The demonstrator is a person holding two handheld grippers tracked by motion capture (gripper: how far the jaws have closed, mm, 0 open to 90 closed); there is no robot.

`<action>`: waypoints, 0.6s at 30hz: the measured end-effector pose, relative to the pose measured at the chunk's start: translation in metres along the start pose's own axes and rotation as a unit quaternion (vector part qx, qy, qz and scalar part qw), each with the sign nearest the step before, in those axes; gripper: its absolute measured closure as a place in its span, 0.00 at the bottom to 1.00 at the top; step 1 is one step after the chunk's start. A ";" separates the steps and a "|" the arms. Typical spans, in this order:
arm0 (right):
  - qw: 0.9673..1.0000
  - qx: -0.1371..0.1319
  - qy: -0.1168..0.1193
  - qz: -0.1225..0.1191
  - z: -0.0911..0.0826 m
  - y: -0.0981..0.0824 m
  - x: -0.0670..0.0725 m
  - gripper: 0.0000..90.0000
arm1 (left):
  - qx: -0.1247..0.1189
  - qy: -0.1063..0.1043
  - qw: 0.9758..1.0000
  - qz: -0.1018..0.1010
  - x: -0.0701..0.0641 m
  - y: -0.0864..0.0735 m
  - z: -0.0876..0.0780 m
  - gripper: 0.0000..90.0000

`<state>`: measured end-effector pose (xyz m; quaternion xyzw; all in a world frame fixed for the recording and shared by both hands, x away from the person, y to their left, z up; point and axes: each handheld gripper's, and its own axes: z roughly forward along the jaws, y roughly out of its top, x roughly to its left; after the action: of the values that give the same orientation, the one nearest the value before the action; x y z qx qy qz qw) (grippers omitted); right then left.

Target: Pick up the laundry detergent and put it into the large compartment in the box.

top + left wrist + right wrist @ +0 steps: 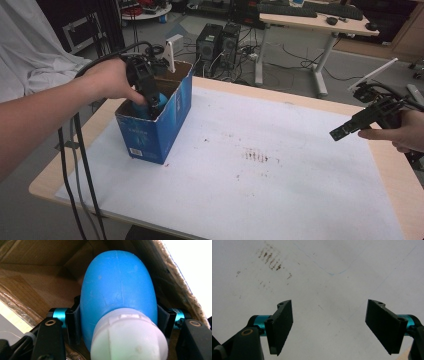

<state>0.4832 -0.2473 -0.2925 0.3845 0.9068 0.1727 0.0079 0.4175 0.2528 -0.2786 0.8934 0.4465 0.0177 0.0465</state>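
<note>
A blue bottle (117, 290) with a white cap (128, 340) sits between the jaws of my left gripper (117, 322), which is shut on its sides. That gripper (150, 97) reaches down into an open blue cardboard box (150, 135) on the table's left, and a bit of the blue bottle (159, 101) shows at the box's mouth. My right gripper (345, 131) hovers over the table's right side, open, with nothing between its jaws (329, 327).
White paper (260, 165) with brown stains (257, 156) covers the wooden table (400, 185). Black cables (75, 165) hang off the left edge. Beyond the table stand computer towers (217, 42) and a desk (320, 22).
</note>
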 end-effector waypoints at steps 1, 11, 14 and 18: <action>1.000 -0.001 0.000 0.000 0.000 0.000 0.000 0.24 | -0.002 0.000 1.000 0.000 0.000 0.000 0.000 0.42; 1.000 0.001 0.000 0.003 0.001 -0.002 0.000 0.24 | -0.001 0.001 1.000 0.001 0.000 0.001 0.001 0.42; 1.000 0.002 -0.001 0.002 0.002 -0.002 0.000 0.24 | -0.001 0.002 1.000 0.001 0.000 0.001 0.001 0.42; 1.000 0.000 0.001 0.002 0.001 -0.002 0.000 0.24 | 0.000 0.004 1.000 0.000 0.000 0.001 0.000 0.42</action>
<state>0.4821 -0.2479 -0.2942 0.3863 0.9060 0.1729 0.0065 0.4181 0.2527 -0.2788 0.8934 0.4465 0.0210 0.0448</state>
